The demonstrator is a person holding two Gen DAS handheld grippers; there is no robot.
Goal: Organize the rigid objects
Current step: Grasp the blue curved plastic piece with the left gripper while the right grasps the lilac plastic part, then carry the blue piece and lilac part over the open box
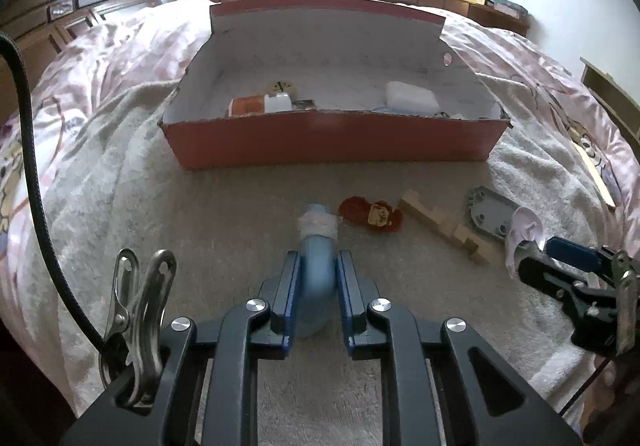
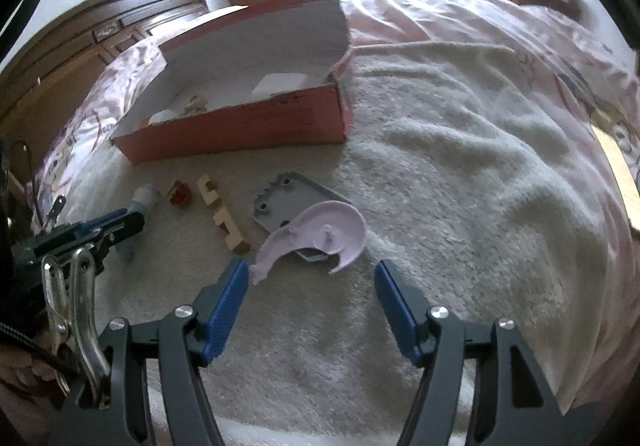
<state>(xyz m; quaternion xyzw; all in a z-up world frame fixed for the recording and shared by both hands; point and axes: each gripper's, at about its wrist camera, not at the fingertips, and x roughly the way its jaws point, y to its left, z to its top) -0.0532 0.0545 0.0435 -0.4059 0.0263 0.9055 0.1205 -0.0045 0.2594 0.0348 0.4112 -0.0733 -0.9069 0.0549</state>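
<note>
- Left gripper (image 1: 318, 274): jaws clenched on the light blue bottle (image 1: 317, 278), which lies on the grey towel (image 1: 240, 214) with its taped neck pointing away, toward the box.
- Right gripper (image 2: 312, 286): jaws released and standing wide. The left pad is just beside the tail of the lilac curved plastic part (image 2: 320, 234); no pad presses on it.
- The lilac part lies partly on top of the grey plate (image 2: 296, 198), near the towel's centre.
- Left of the plate, in order: wooden notched block (image 2: 224, 218), then a small red-and-yellow toy (image 2: 181, 193), then the bottle.
- Red cardboard box (image 1: 332, 142): open, at the far side of the towel. It contains a white case (image 1: 410, 97) at right and an orange-labelled container (image 1: 256, 104) at left.
</note>
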